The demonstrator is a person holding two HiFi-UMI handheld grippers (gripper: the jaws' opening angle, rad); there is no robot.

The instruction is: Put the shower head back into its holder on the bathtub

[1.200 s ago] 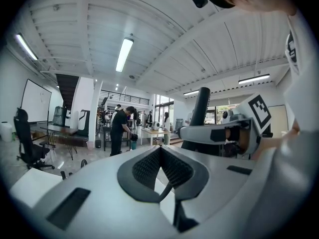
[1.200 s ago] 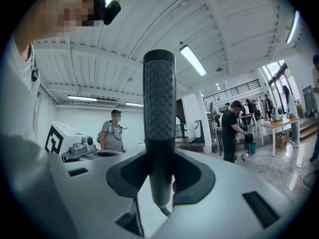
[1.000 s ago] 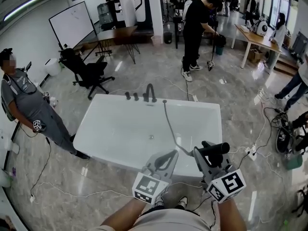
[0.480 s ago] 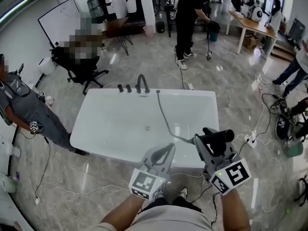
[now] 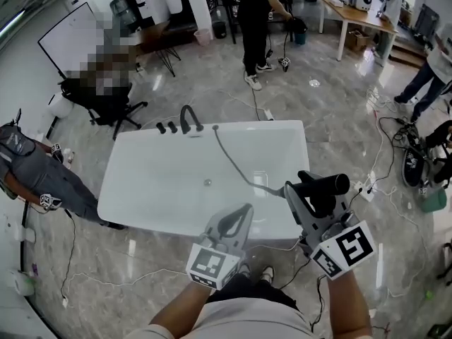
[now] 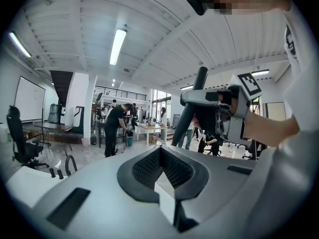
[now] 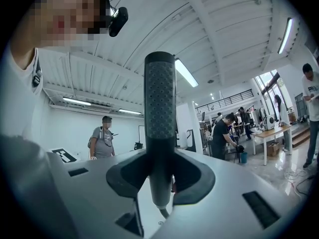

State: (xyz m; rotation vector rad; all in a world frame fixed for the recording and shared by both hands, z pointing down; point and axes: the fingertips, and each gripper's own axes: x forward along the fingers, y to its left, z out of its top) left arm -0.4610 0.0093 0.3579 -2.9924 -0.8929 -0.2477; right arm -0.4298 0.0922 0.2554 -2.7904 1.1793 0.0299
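The white bathtub [image 5: 141,196] fills the middle of the head view, with a black faucet [image 5: 188,117] on its far rim. A grey hose [image 5: 233,162] runs from that rim, just right of the faucet, across the tub to the black shower head [image 5: 326,185]. My right gripper [image 5: 311,193] is shut on the shower head [image 7: 159,108], over the tub's near right corner. In the right gripper view its handle stands upright between the jaws. My left gripper [image 5: 239,221] hovers at the tub's near edge, shut with nothing in it [image 6: 160,169]. I cannot make out the holder.
A person in grey [image 5: 28,164] stands left of the tub, beside a black office chair [image 5: 99,94]. Another person in black [image 5: 254,20] bends over beyond the tub. Cables [image 5: 385,129] and a power strip [image 5: 365,188] lie on the floor at the right.
The head view has swung, so the tub sits further left and nearer. My right gripper with the shower head has risen slightly; both grippers have stayed shut.
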